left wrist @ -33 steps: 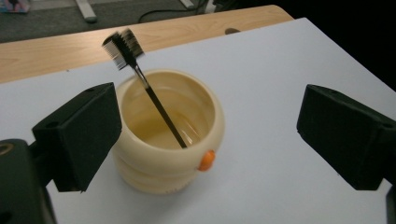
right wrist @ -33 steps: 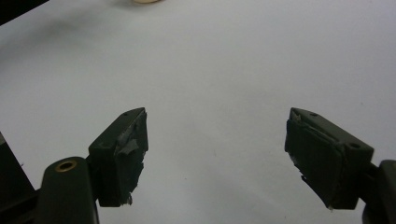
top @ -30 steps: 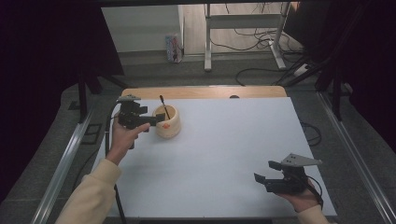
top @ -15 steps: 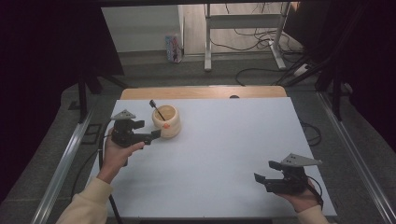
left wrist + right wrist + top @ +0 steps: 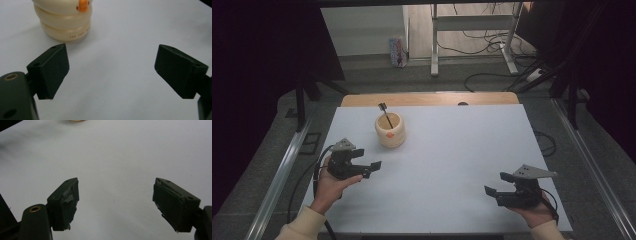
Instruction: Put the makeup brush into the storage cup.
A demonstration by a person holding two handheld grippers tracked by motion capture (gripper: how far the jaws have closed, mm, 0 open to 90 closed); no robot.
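Since the earlier frames, my left gripper has drawn back from the cream ribbed cup toward my side of the table and now hangs just above the white table top, nearer its left edge. Its jaws have just been closing a little, yet they stand wide apart with nothing between them; the left gripper view shows bare white surface between the pads and the cup beyond them. The cup stands upright, apart from both grippers, in the far-left part of the table, with a dark-handled utensil leaning in it. I judge that the utensil is delivered and the left hand is retreating. My right gripper rests low near the front right corner, jaws likewise wide and empty. Beyond the white top runs a wooden strip, then grey floor, loose cables and a metal frame.
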